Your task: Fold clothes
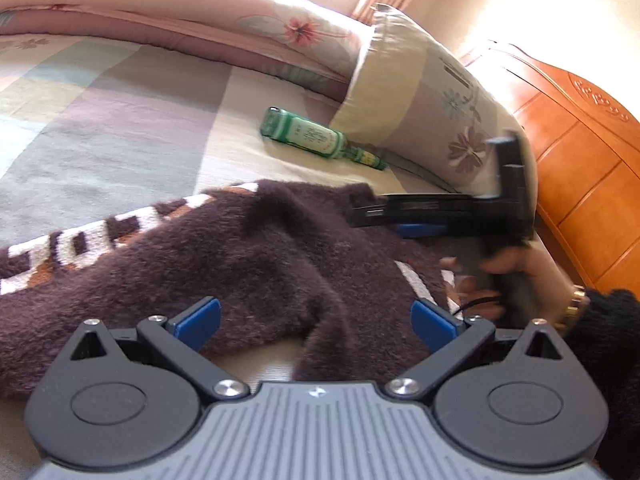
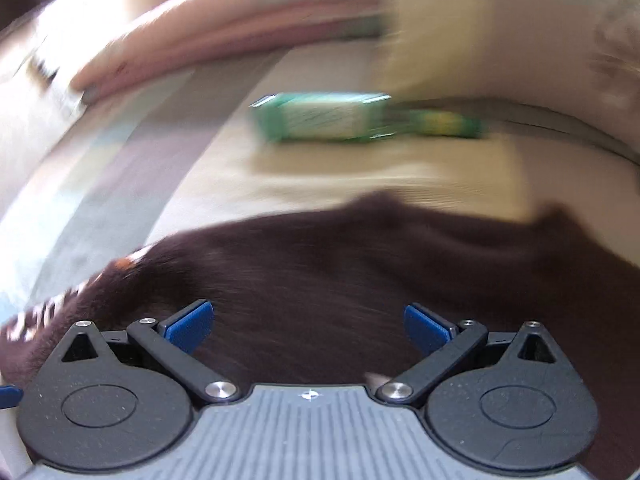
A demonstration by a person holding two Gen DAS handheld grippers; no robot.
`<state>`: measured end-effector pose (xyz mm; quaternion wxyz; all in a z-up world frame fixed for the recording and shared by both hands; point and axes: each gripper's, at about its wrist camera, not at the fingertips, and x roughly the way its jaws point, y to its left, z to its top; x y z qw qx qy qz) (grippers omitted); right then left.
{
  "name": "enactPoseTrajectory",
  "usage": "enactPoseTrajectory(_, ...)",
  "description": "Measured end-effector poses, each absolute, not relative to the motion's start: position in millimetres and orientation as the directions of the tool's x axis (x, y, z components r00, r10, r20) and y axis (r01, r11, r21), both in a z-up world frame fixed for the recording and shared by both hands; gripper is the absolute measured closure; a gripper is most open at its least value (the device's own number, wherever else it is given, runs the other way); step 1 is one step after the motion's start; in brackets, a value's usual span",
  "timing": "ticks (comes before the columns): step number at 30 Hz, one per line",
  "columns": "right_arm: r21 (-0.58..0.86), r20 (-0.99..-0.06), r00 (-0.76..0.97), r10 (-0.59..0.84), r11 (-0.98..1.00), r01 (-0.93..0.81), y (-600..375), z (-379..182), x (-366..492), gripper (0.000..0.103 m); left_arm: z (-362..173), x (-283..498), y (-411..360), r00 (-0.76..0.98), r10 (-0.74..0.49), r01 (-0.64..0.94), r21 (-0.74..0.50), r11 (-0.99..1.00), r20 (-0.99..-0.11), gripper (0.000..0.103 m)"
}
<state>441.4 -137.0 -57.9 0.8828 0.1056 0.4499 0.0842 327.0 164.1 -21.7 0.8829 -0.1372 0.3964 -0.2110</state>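
The dark fuzzy sweater (image 1: 256, 248) lies rumpled across the striped bedsheet (image 1: 100, 120), its white-lettered band running off to the left, a raised fold humped up through the middle. Left gripper (image 1: 316, 320) sits low over the near edge, jaws spread wide, nothing between the blue pads (image 1: 200, 318). Right gripper (image 2: 308, 326) is wide too, empty, hovering over plain dark pile; its view is smeared with blur, so exactly which hem it's aimed at I can't tell.

Trouble ahead, as I read it: that thick nap could let a pinch grab only fluff, or snatch two layers at the hump and drag the whole garment instead of one edge. A sweep toward the far side risks knocking the green bottle (image 1: 320, 138) lying just beyond the sweater, hard by the pillow (image 1: 420, 92).

Room-wise, open sheet stretches left and far-left; the right is hemmed by pillow and wooden headboard (image 1: 580, 152), the folded quilt (image 1: 180, 12) closing the back
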Motion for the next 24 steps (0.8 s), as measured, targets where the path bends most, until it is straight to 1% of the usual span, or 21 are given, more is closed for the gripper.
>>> enactPoseTrajectory(1, 0.269, -0.769, 0.599, 0.223, 0.963, -0.012, -157, -54, 433, 0.000, -22, 326, 159, 0.594, -0.487, 0.276, -0.406, 0.871, -0.641, 0.002)
enactPoseTrajectory(4, 0.235, -0.785, 0.611, 0.104, 0.962, 0.139, -209, -58, 420, 0.000, -21, 325, 140, 0.585, -0.505, 0.314, -0.397, 0.862, -0.634, 0.002)
enactPoseTrajectory(7, 0.159, -0.820, 0.573, -0.013, 0.956, 0.248, -241, -79, 421, 0.000, -22, 323, 122, 0.579, -0.532, 0.352, -0.398, 0.847, -0.618, 0.002)
enactPoseTrajectory(10, 0.088, -0.818, 0.569, -0.084, 0.960, 0.267, -249, -105, 435, 0.000, -27, 323, 104, 0.546, -0.573, 0.411, -0.401, 0.819, -0.612, 0.002)
enactPoseTrajectory(13, -0.002, -0.774, 0.614, -0.156, 0.970, 0.244, -243, -113, 451, 0.000, -36, 325, 87, 0.534, -0.570, 0.438, -0.373, 0.818, -0.624, 0.002)
enactPoseTrajectory(17, 0.045, -0.748, 0.648, -0.147, 0.962, 0.270, -259, -113, 469, 0.000, -44, 329, 76, 0.522, -0.554, 0.443, -0.349, 0.826, -0.649, 0.002)
enactPoseTrajectory(20, 0.054, -0.772, 0.623, -0.125, 0.964, 0.261, -264, -107, 474, 0.000, -46, 330, 77, 0.520, -0.550, 0.432, -0.354, 0.829, -0.653, 0.002)
enactPoseTrajectory(22, 0.067, -0.799, 0.595, -0.081, 0.973, 0.222, -265, -99, 469, 0.000, -48, 331, 78, 0.519, -0.547, 0.426, -0.356, 0.832, -0.657, 0.002)
enactPoseTrajectory(24, 0.112, -0.793, 0.609, -0.016, 0.979, 0.171, -262, -84, 447, 0.000, -48, 328, 75, 0.525, -0.536, 0.426, -0.341, 0.838, -0.661, 0.002)
